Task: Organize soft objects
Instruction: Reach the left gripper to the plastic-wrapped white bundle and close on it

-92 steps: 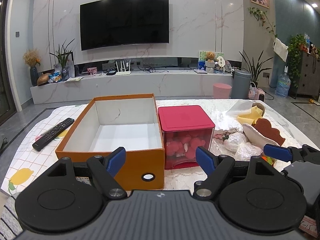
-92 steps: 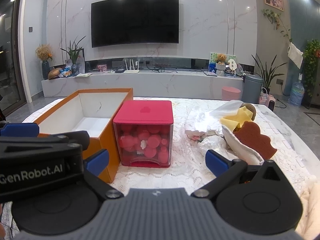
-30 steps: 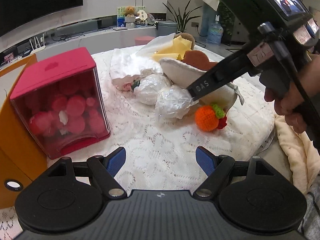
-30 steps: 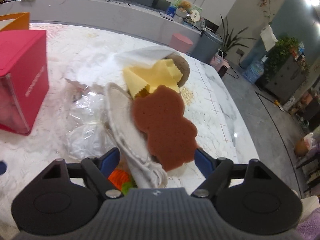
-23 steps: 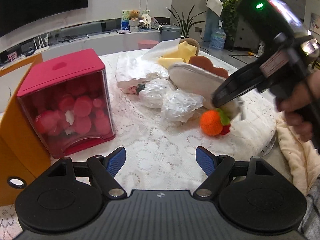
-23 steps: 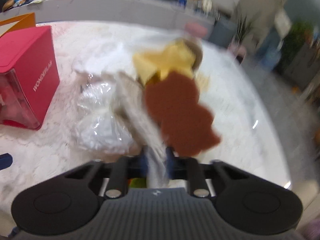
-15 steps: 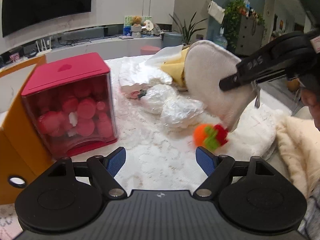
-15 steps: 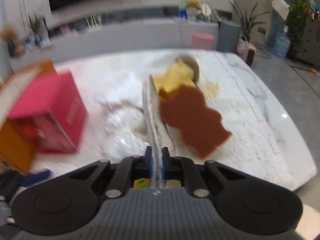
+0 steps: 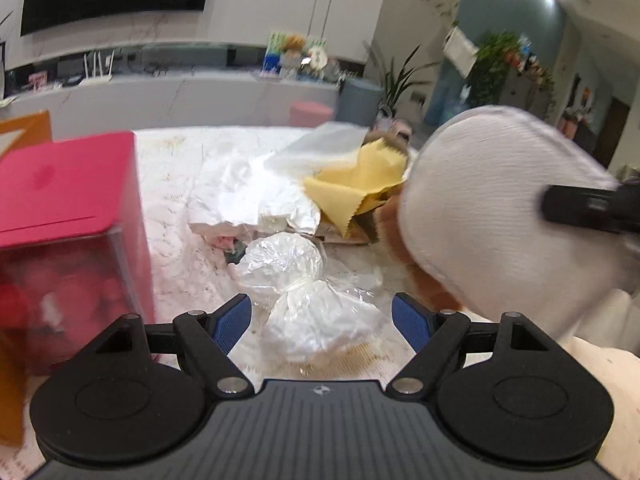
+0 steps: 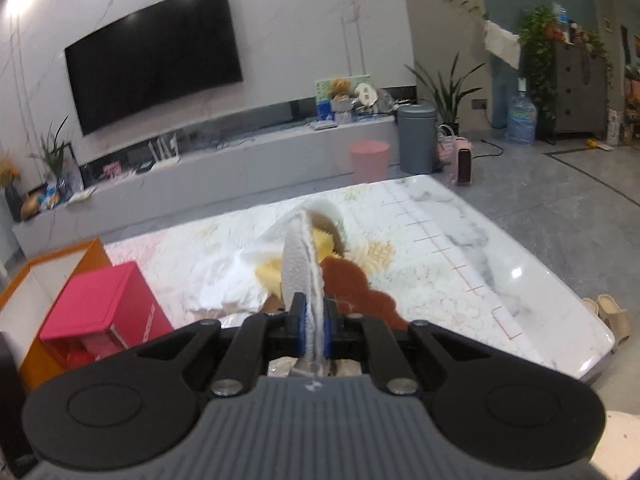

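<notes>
Because the right tool (image 10: 316,322) pinches only the bottom edge of the white pad (image 9: 492,216), held on edge in the air above the pile of soft things, the floppy cloth could slide out of that narrow bite on the way to the orange box (image 10: 60,276), or its free end could drag the yellow cloth (image 9: 356,188) along. With its fingers spread and empty over the plastic-wrapped bundles (image 9: 304,300), the left tool (image 9: 322,322) could bump the red bin (image 9: 68,232) on the bench (image 10: 460,248).
</notes>
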Available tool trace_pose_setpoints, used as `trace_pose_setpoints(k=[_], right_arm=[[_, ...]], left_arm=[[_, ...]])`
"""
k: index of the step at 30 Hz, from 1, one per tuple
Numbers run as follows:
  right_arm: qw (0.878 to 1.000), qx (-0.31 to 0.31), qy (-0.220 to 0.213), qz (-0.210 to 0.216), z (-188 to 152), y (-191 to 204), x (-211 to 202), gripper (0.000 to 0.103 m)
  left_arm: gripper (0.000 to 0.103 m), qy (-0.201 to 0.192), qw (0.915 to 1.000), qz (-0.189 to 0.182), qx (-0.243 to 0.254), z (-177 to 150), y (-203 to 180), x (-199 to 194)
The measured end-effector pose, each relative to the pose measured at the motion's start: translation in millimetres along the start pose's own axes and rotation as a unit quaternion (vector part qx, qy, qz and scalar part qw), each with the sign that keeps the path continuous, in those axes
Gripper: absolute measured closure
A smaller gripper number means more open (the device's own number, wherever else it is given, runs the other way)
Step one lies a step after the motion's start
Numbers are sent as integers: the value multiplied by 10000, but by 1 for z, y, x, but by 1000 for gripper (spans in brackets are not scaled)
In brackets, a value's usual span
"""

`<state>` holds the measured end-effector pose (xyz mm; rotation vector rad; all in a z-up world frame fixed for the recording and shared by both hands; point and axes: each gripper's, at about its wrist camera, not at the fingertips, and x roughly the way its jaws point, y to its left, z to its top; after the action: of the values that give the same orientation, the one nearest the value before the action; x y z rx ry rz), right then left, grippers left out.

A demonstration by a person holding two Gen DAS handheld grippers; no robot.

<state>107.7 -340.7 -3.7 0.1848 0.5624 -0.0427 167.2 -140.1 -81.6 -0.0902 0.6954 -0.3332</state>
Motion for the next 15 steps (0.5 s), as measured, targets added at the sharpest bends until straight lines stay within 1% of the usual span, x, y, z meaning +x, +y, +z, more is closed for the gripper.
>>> trace_pose_setpoints(k=[3,4,7,10,12,13,15], right_arm=[[9999,99,39,-22,-1,-8,3,97],[9999,119,80,31,-2,-9,5,97],[9997,87,131,162,-4,-7,8,97],[9997,-11,131,193,-5,-3,10,97],[9996,-47,121,246,-6,-2,9,97],[9995,-39,109,309,-5,-3,9,97],[9990,-20,86,439,-5,-4,8,97]], left_arm=[[9,49,9986,517,-33,1,-1,22],[9,97,9982,595,-24,3,-2,27],[9,194,9987,465,-89,5,-3,38],[7,245,9981,536,-184,6,-6,46],[7,337,9979,466,-314,6,-4,47],[11,371,9977,441,-364,6,-3,47],[14,372,9977,380,-409,7,0,45]])
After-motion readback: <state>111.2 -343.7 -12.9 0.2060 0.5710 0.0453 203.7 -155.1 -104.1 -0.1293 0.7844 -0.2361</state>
